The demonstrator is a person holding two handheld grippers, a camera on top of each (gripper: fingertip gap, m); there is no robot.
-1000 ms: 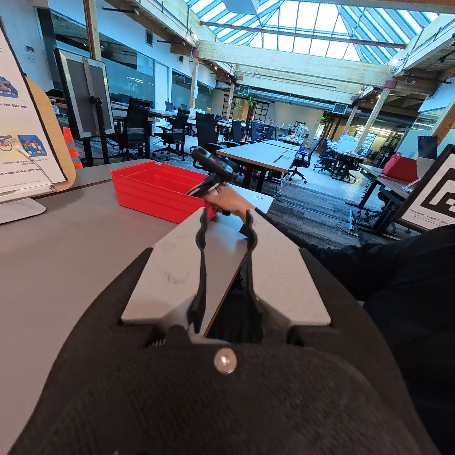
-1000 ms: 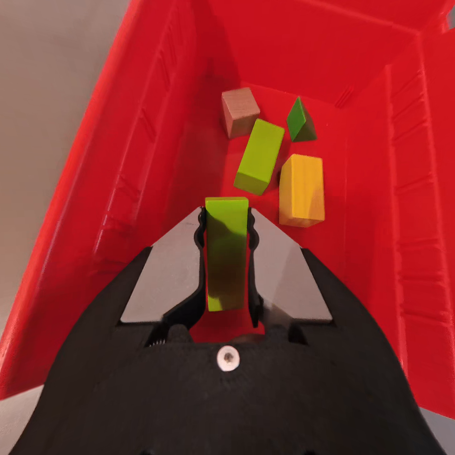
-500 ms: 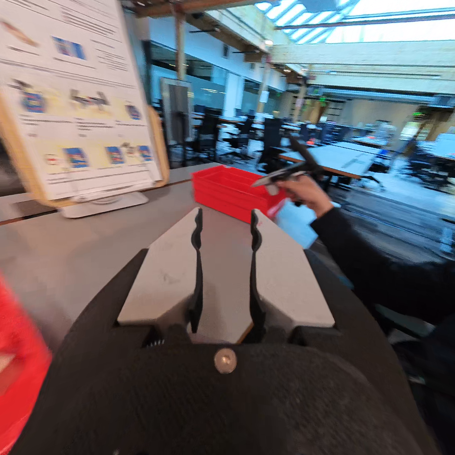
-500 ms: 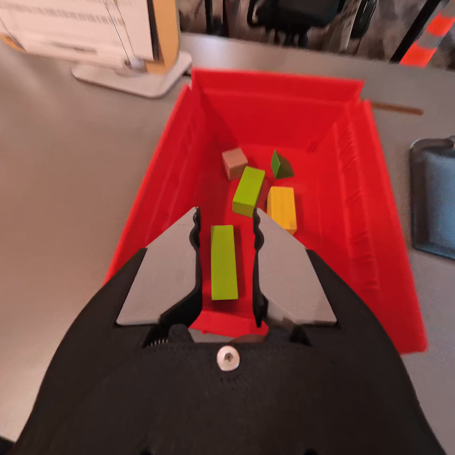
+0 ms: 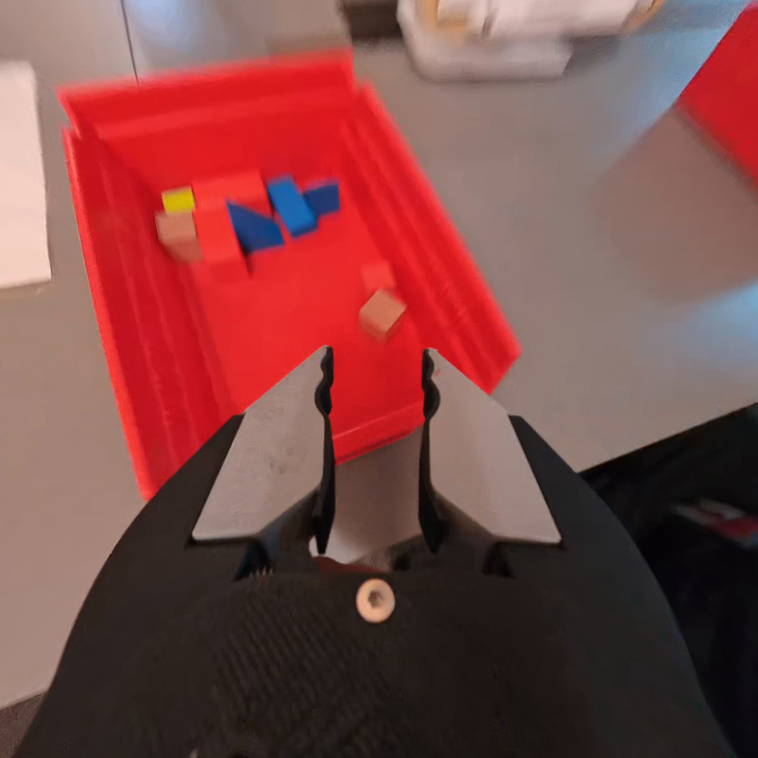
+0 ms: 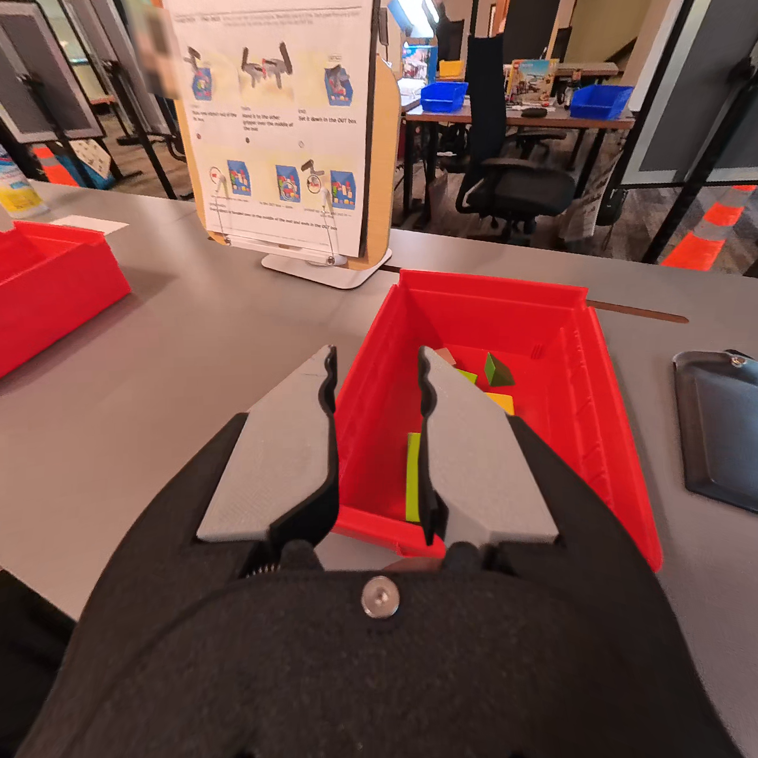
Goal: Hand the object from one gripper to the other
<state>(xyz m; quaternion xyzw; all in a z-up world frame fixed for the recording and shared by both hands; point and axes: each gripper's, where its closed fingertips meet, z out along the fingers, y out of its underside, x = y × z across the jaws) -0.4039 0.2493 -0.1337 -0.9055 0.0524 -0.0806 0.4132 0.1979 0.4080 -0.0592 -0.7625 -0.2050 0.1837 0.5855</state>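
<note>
Below the right gripper [image 6: 377,361], on the floor of a red bin [image 6: 607,430], a long lime-green block [image 6: 412,476] is seen lying flat, partly hidden behind the gripper's right-hand finger. The block is not held: the jaws are spread, with nothing between them but the bin's near left wall. Farther ahead in the same bin, a dark green wedge [image 6: 497,371], a yellow block [image 6: 501,402], another lime-green piece [image 6: 467,375] and a pale brown cube [image 6: 446,356] are glimpsed past the fingertip. Beyond the bin, an instruction sheet on a stand [image 6: 283,123] is set upright on the grey table [image 6: 184,348], and a dark tray [image 6: 722,426] lies to the right of the bin. A second red bin [image 6: 53,270] is placed well off to the left.

Ahead of and beneath the left gripper [image 5: 376,361], whose jaws are likewise held apart and empty, that second red bin [image 5: 135,328] is shown, blurred. Blue pieces [image 5: 287,209], red pieces [image 5: 223,229], a yellow block [image 5: 177,200] and a tan block [image 5: 178,238] are clustered at its far end, and a tan cube [image 5: 381,313] lies apart, nearer the fingertips.
</note>
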